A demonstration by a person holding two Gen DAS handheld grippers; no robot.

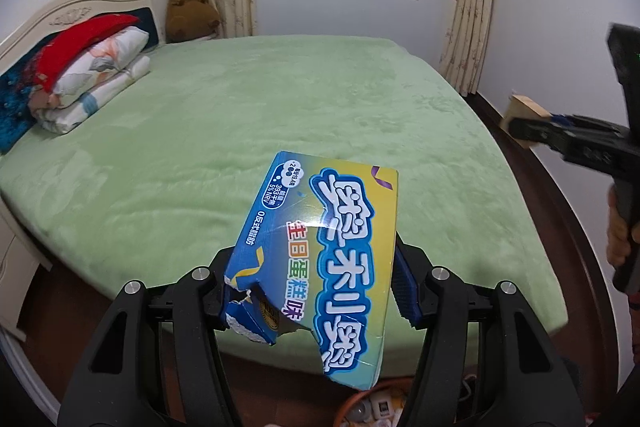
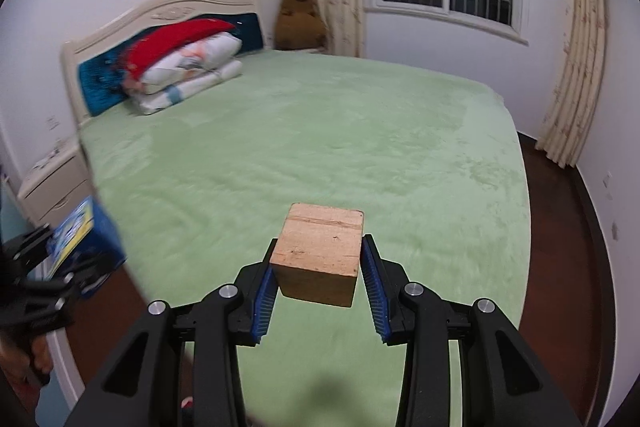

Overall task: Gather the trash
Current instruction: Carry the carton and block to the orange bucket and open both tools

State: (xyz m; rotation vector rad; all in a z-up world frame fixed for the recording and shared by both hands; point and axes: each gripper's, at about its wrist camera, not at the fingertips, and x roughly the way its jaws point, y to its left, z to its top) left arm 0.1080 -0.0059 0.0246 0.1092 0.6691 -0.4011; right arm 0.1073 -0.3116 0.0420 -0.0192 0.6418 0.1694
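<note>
Left hand-held gripper (image 1: 310, 291), black with blue ribbed pads, is clamped on a torn blue and yellow cardboard snack box (image 1: 320, 255) printed with white lettering; the box sticks up and away from the jaws toward 12 o'clock in the left wrist view, its ragged lower edge at about 6 o'clock, held in the air over the near edge of the bed with the pale green plush cover (image 1: 280, 95). Right hand-held gripper (image 2: 318, 281) is clamped on a light brown cube-shaped wooden block (image 2: 320, 253), the pads pressing its two side faces, and the block hangs above the green cover near the middle of the right wrist view. At 9 o'clock in that view the left tool with its box shows blurred; at 3 o'clock in the left wrist view the right tool with its block appears beside a hand. Folded floral bedding with a red pillow (image 1: 92, 67) lies at 10 o'clock by the cream headboard, well apart from both held things
</note>
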